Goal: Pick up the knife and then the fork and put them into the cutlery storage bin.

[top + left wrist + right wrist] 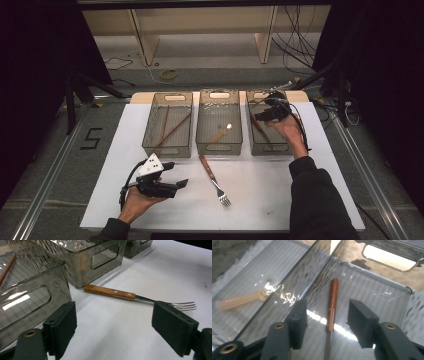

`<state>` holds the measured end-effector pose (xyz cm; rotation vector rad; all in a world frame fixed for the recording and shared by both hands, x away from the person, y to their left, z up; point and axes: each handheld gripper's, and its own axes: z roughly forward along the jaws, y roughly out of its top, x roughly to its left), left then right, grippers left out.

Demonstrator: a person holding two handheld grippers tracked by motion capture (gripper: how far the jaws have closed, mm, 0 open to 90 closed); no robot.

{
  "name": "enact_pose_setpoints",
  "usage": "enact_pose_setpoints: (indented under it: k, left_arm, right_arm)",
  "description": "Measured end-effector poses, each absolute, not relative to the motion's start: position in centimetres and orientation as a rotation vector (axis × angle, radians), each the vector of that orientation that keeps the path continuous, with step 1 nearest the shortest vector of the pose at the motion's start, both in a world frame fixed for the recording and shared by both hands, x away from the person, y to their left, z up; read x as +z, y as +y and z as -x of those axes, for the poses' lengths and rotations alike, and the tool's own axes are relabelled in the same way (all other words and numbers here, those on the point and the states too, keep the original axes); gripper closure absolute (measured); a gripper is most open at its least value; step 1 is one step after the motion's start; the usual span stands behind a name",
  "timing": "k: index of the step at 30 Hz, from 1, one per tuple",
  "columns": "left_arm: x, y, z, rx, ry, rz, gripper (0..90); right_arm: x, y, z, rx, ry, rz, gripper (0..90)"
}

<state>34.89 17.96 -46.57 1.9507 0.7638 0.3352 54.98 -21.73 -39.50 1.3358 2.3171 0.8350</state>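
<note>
Fork (pixel 215 180) looks like our target: it lies flat on the white table (pixel 310 200) at lower centre of the high view, just in front of the middle bin (pixel 219 122), touching no bin. Long axis runs diagonally: wooden handle toward upper left near the bin wall, tines toward lower right. We read this as cutlery sorting, so the fork is the one piece left out. Left bin (pixel 168 124) holds chopsticks (pixel 170 131), the middle bin a pale utensil (pixel 220 134), the right bin (pixel 266 131) a wood-handled knife (pixel 332 305). Left gripper (pixel 175 175) sits low at lower left of frame, jaws spread wide and empty, the fork between them in the left gripper view, likely lined up for a grasp across the handle. Right gripper (pixel 263 112) hangs over the right bin at upper right, jaws apart, straddling the knife without gripping it; we judge that a release.
</note>
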Motion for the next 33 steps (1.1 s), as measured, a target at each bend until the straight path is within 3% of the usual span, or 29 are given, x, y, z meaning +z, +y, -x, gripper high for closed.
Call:
enact_pose_setpoints:
  k: [7,14,33]
  left_arm:
    - [-46.4,17.9,-34.9,0.330,0.765,-1.956,20.6]
    - [-45.8,17.6,-35.1,0.312,0.764,-1.962,21.5]
    - [-44.7,15.2,-37.2,0.283,0.765,-2.015,27.2]
  right_arm:
    - [-38.2,-21.5,-52.7,0.926,2.314,-1.261,38.9]
    - [-36.9,-21.2,-48.3,1.056,2.316,-1.169,36.1]
    - [-39.4,-22.8,-39.5,1.213,2.320,-1.103,31.4]
